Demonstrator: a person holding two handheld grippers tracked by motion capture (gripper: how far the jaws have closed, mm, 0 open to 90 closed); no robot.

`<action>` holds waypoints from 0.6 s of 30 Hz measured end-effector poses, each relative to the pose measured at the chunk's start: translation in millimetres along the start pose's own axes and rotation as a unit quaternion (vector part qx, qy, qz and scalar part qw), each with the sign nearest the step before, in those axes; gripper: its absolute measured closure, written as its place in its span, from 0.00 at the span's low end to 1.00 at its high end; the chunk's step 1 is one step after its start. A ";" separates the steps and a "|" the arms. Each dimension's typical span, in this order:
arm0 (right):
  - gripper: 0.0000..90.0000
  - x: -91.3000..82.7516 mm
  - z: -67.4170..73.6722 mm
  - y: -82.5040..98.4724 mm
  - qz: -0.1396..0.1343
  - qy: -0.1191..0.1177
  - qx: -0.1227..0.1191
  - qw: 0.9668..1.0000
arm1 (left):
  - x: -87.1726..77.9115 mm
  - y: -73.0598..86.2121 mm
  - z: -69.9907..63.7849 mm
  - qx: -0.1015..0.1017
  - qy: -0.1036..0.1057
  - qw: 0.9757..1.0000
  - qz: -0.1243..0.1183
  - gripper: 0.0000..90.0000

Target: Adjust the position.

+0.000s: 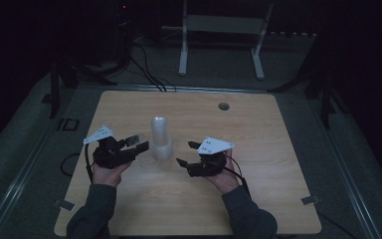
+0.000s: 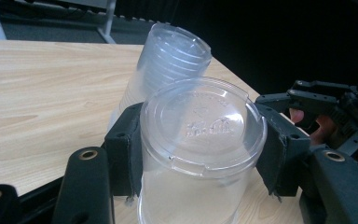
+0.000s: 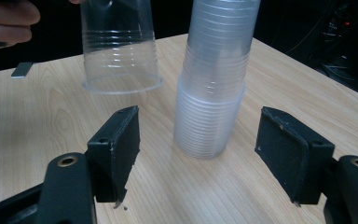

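Holding a single clear cup [image 2: 200, 154] upside down, the left gripper [image 1: 129, 148] has both pads pressed on its walls, lifted just beside the inverted cup stack [image 1: 161, 138] at mid-table [image 1: 258, 149]. Right of the stack, the right gripper [image 1: 189, 153] stands with jaws spread and nothing between them, aimed at the stack's base. Risk, as I judge it: thin plastic may buckle or slip under the squeeze, and a careless right-hand approach could nudge the tall stack over, since it stands free.
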State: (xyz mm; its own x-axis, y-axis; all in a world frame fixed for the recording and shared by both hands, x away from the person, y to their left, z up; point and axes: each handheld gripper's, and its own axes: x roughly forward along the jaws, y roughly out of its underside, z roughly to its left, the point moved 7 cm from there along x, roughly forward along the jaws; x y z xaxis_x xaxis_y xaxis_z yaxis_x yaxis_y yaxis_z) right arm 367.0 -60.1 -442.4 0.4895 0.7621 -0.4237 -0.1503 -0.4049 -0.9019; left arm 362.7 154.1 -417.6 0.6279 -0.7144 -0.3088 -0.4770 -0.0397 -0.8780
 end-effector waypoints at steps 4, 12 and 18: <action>0.33 1.6 3.2 -0.4 -0.002 -0.004 0.000 1.000 | 1.6 2.8 1.1 -0.007 0.000 1.000 0.001 0.46; 0.33 5.5 11.4 -3.7 -0.009 -0.015 -0.002 1.000 | 2.4 6.2 3.2 -0.021 -0.001 1.000 0.001 0.46; 0.33 10.6 17.6 -6.0 -0.013 -0.025 0.000 1.000 | 3.9 8.9 3.3 -0.031 0.003 1.000 0.001 0.46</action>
State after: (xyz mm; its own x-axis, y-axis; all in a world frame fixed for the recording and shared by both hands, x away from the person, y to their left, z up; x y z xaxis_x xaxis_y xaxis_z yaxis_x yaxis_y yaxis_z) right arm 358.0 -40.8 -442.9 0.4492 0.7973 -0.4031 -0.1381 -0.3838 -0.9130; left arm 363.0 153.3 -427.9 0.6237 -0.7184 -0.3080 -0.5156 -0.0820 -0.8529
